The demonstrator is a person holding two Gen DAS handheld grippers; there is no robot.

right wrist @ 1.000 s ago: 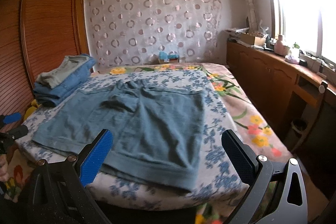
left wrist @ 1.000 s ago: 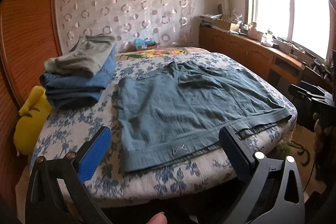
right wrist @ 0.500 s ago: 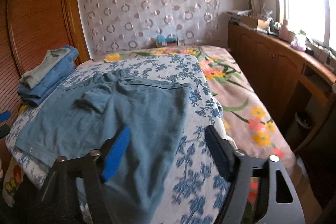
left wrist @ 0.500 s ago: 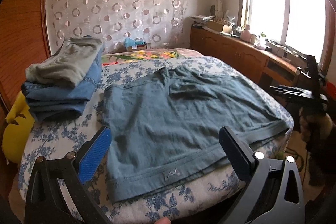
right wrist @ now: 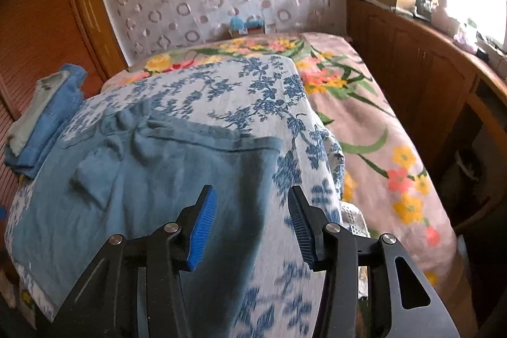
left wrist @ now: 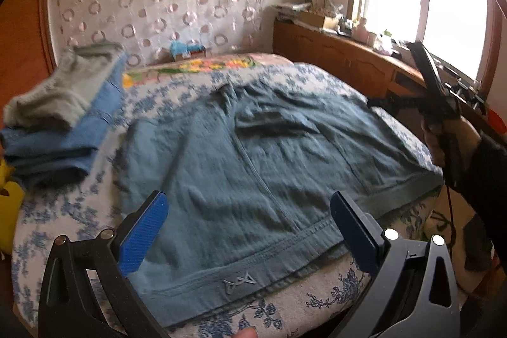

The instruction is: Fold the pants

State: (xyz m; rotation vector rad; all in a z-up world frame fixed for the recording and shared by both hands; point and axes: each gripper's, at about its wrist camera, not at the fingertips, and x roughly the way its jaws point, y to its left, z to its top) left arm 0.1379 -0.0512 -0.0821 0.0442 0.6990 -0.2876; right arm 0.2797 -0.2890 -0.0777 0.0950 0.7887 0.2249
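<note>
Blue-green pants (left wrist: pixel 253 154) lie spread flat on the bed's blue-flowered cover (left wrist: pixel 63 211). My left gripper (left wrist: pixel 248 205) hovers open over their near hem, its blue pads wide apart and touching nothing. In the right wrist view the pants (right wrist: pixel 142 179) fill the left half of the bed. My right gripper (right wrist: pixel 252 195) hangs over their right edge with its jaws closing. The cloth's edge lies below the gap, and the pads do not press on it. A person's hand (left wrist: pixel 450 135) holds that gripper at the bed's right side.
A stack of folded clothes (left wrist: pixel 63 116) sits at the bed's far left, with a yellow cushion (left wrist: pixel 9 205) beside it. A pink flowered blanket (right wrist: pixel 364 122) covers the bed's right side. Wooden cabinets (right wrist: pixel 412 68) run under the window, and a wardrobe (right wrist: pixel 47 21) stands on the left.
My right gripper's jaws have narrowed a good deal while it swung toward the pants' right edge. The left gripper has come closer over the near hem and stays wide.
</note>
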